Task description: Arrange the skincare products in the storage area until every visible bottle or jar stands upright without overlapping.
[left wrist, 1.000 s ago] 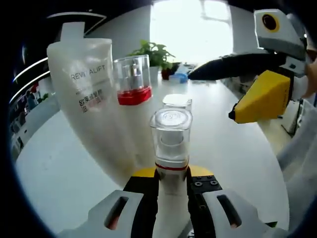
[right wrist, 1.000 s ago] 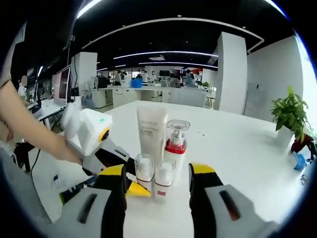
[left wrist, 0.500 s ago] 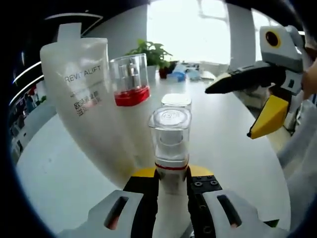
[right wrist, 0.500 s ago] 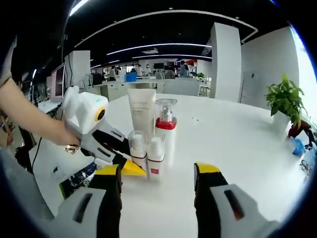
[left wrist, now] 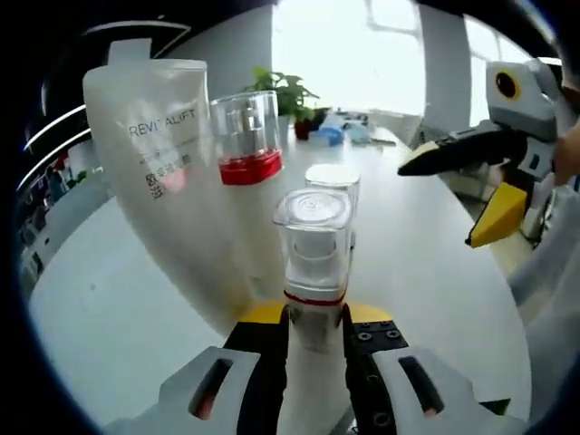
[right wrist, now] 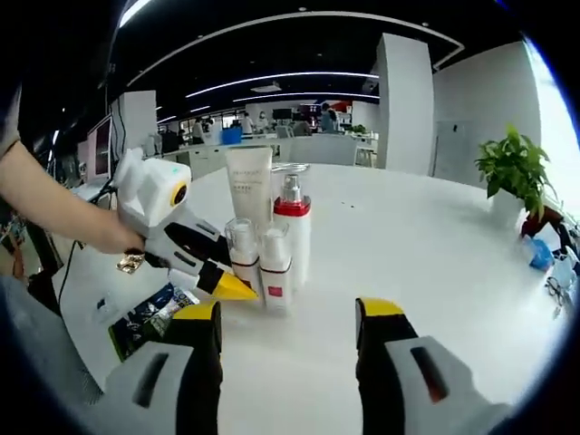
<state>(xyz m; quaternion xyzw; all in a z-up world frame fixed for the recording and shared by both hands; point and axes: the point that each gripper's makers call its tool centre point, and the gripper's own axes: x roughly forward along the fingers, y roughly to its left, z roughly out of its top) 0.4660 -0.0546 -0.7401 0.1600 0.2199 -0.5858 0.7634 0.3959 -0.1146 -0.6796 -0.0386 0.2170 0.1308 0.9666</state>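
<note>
Left gripper (left wrist: 313,328) clamps a small clear-capped bottle (left wrist: 314,263), upright on the white table (left wrist: 118,308) beside a tube (left wrist: 172,172), pump bottle (left wrist: 246,145) and another small bottle (left wrist: 332,181). Right gripper (right wrist: 286,333) open, holding nothing, well back from the group.

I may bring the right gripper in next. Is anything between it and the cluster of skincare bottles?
Nothing visible: bare white table lies between the open right gripper and the bottles. The left gripper is shut on the small clear-capped bottle from the far side.
</note>
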